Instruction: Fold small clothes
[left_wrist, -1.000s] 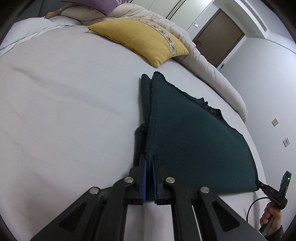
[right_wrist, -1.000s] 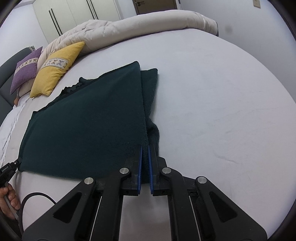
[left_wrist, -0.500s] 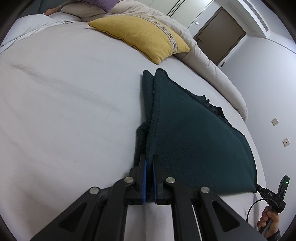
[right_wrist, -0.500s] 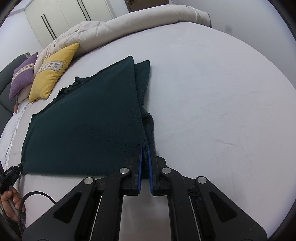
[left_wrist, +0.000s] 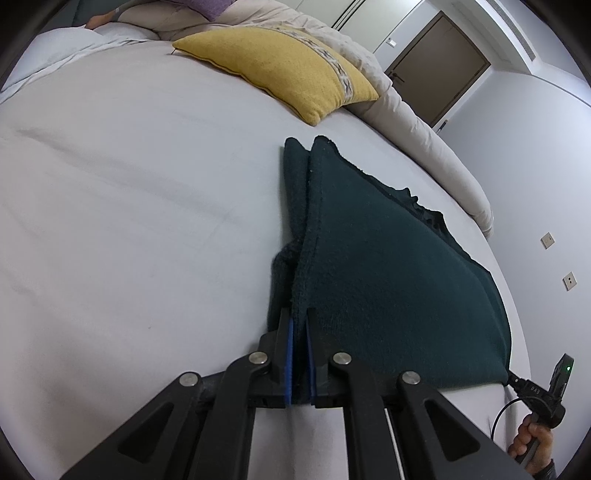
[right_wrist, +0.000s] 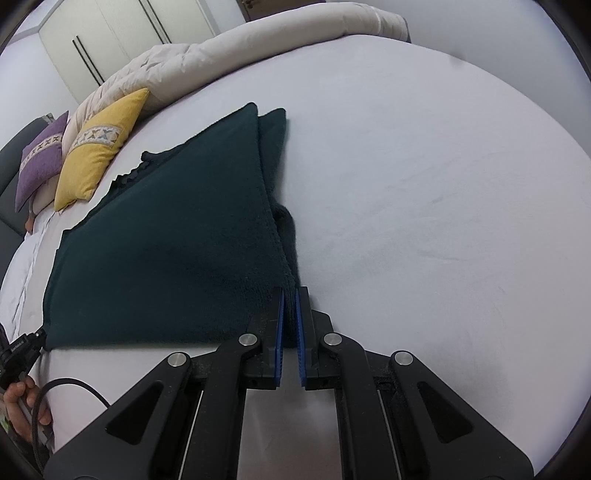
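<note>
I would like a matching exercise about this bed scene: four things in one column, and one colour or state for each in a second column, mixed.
Things:
1. garment
2. front cushion
3. back cushion
4. left gripper

Colours or states:
A. purple
B. shut on cloth
C. dark green
D. yellow

Pairs: 1-C, 2-D, 3-A, 4-B

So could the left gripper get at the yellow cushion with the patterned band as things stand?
Probably not right away. The left gripper is shut on a near corner of the dark green fleece garment. Bare sheet lies between it and the yellow cushion further up the bed, so it must let go first.
</note>
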